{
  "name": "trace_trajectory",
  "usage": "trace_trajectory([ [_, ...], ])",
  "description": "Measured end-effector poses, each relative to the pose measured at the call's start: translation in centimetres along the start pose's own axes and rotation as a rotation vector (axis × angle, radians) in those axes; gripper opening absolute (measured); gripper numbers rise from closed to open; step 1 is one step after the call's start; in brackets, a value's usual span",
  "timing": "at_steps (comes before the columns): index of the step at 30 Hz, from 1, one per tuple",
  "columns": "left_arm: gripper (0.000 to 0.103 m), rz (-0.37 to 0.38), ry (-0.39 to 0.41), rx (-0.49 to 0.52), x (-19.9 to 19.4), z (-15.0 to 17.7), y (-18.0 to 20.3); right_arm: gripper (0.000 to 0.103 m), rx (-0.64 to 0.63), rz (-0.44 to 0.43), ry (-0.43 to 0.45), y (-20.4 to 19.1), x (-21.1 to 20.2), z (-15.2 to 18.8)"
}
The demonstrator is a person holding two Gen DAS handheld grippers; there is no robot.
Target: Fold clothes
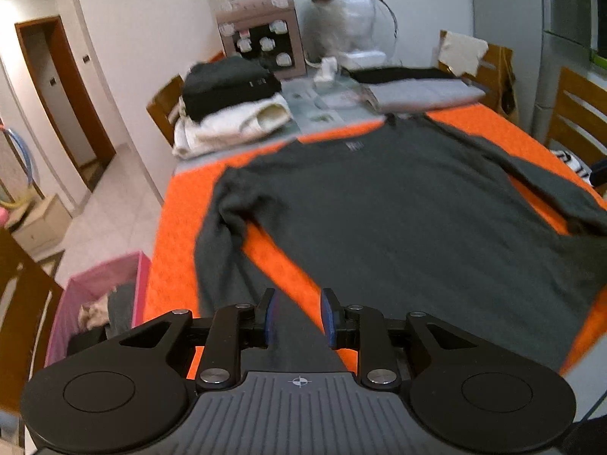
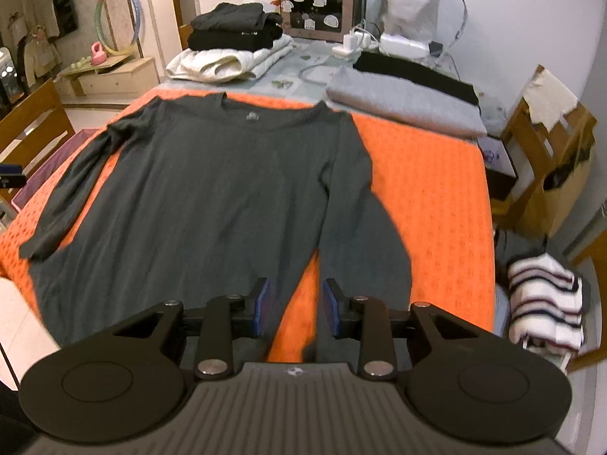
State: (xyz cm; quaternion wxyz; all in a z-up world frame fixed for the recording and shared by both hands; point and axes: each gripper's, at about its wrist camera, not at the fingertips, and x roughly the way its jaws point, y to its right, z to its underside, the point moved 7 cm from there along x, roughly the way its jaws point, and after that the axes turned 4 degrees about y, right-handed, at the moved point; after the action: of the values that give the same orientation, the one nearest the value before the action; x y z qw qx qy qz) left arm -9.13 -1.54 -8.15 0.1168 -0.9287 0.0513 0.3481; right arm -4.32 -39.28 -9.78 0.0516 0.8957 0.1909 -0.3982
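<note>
Both tools, the left tool [image 1: 297,316] and right tool [image 2: 296,307], tilt downward, spread and empty, over the dark long-sleeved shirt [image 2: 212,189] lying flat, collar pointing away, lengthwise along the orange-covered counter [image 2: 428,189].

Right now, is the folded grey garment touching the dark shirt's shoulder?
Cannot tell. In the right wrist view the grey garment meets the dark shirt at its shoulder corner, but no gap or contact shows plainly.

You have a dark grey long-sleeved top [image 2: 212,189] of matt, finely ribbed knit cloth, lying on an orange cover [image 2: 428,197] of coarse, textured weave over the worktop. Both gripper bodies are matt black plastic with bright metal pivot pins [image 2: 373,368]; the pads [image 1: 328,316] look like blue rubber. The chairs [image 2: 546,140] are varnished wood. The floor tiles [image 1: 110,204] look smooth and faintly glossy.
</note>
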Motion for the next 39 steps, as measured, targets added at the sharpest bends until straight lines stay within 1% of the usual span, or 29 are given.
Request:
trace_trajectory([
  [3,0.032,0.023,-0.004,0.019,-1.4,1.8,1.6,0.035,0.010,-0.005,-0.002,-0.8,-1.6,2.8],
  [6,0.034,0.042,0.000,0.058,-2.5,3.5,3.5,0.035,0.016,-0.009,-0.008,-1.7,-3.0,5.6],
  [9,0.039,0.052,-0.010,0.140,-2.7,5.6,5.2,0.035,0.021,-0.011,-0.018,-2.2,-4.1,7.7],
  [13,0.039,0.061,-0.043,0.243,-2.3,8.0,6.5,0.035,0.034,-0.011,-0.030,-3.0,-5.4,10.3],
  [18,0.044,0.111,-0.051,0.370,-1.8,9.6,8.5,0.036,0.053,-0.011,-0.039,-3.7,-6.4,12.5],
  [20,0.044,0.140,-0.041,0.435,-1.6,10.0,9.6,0.036,0.062,-0.011,-0.043,-3.9,-6.6,13.1],
  [24,0.045,0.183,-0.010,0.640,-1.4,11.5,12.4,0.036,0.073,-0.017,-0.051,-4.4,-6.9,14.0],
  [26,0.045,0.196,0.003,0.715,-1.3,12.2,13.6,0.036,0.080,-0.019,-0.055,-4.6,-6.9,14.5],
  [31,0.045,0.227,0.030,0.815,-0.9,13.0,15.3,0.036,0.100,-0.015,-0.060,-4.7,-6.9,15.0],
  [35,0.045,0.238,0.041,0.856,-0.3,13.5,16.2,0.036,0.112,-0.014,-0.061,-4.8,-6.8,15.2],
  [37,0.047,0.244,0.048,0.873,-0.1,13.8,16.7,0.036,0.117,-0.012,-0.063,-4.8,-6.7,15.2],
  [39,0.047,0.236,0.060,0.895,0.1,14.3,16.9,0.036,0.119,-0.012,-0.064,-4.9,-6.6,15.2],
])
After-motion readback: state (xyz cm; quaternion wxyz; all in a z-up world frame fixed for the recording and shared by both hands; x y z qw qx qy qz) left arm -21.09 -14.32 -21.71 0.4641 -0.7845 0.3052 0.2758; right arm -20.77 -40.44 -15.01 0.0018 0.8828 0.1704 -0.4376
